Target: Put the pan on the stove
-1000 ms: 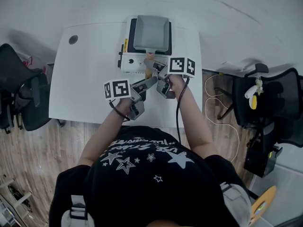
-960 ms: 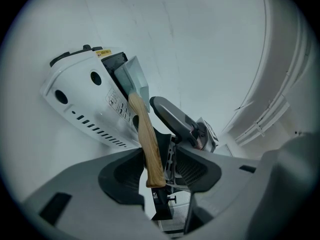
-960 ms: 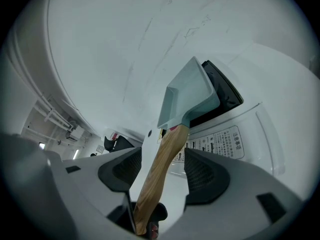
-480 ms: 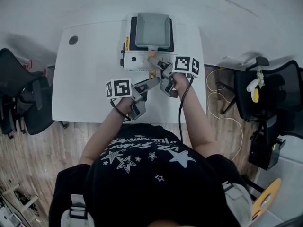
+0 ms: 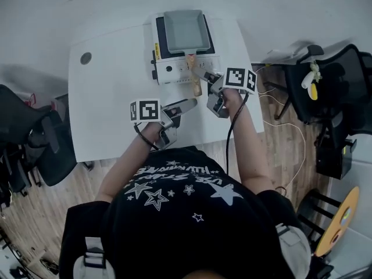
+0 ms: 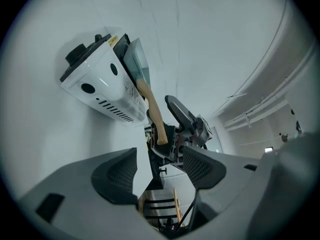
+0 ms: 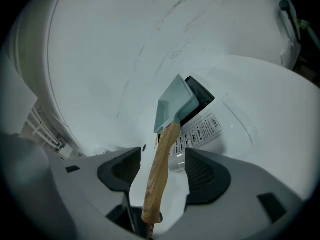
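Resting on the stove [image 5: 171,70], the pan [image 5: 185,31] is judged placed. Its jaws just opened wide, the left gripper [image 6: 159,171] is empty. The right gripper [image 7: 160,166], likewise just opened and astride the handle [image 7: 166,146] without pressing it, is best withdrawn straight back.

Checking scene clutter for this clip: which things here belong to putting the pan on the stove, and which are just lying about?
Job: pan, sitting on the stove; its wooden handle, loose between the just-opened jaws of the right gripper; left gripper, jaws just opened, empty.
Lying about: office chairs, floor cable, yellow disc.
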Motion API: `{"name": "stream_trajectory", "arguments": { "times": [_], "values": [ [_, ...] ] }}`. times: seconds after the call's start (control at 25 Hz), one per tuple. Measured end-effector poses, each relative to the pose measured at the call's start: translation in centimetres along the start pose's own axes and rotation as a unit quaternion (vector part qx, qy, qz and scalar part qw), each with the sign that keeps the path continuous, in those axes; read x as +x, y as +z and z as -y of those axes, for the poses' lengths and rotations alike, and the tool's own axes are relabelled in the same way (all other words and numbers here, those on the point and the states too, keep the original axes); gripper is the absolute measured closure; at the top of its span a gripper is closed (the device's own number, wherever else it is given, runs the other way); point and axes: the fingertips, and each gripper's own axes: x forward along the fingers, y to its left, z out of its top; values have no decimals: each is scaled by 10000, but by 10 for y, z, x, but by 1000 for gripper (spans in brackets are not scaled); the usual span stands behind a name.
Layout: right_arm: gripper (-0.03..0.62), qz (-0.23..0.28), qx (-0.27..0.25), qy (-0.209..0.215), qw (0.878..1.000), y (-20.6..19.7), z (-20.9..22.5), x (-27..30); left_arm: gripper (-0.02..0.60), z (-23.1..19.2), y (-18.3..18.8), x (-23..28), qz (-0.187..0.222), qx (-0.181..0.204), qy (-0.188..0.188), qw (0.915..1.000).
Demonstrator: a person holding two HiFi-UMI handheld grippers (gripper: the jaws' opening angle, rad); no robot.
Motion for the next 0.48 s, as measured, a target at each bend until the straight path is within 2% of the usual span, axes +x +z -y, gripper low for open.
{"name": "stream_trajectory", "arguments": {
  "times": [0.08, 0.2, 0.48],
  "values": [
    [342, 305, -125, -177, 9993, 2, -4, -7, 310, 0, -3, -13, -192, 66, -36, 9998],
    [342, 819, -384, -474, 9948, 6, -12, -18, 310, -1, 4, -40, -237, 291, 16, 9993],
    [362, 1708, -1086, -1201, 9719, 5, -45, -43, 328, 10, 36, -107, -85, 1293, 96, 9915]
  ]
}}
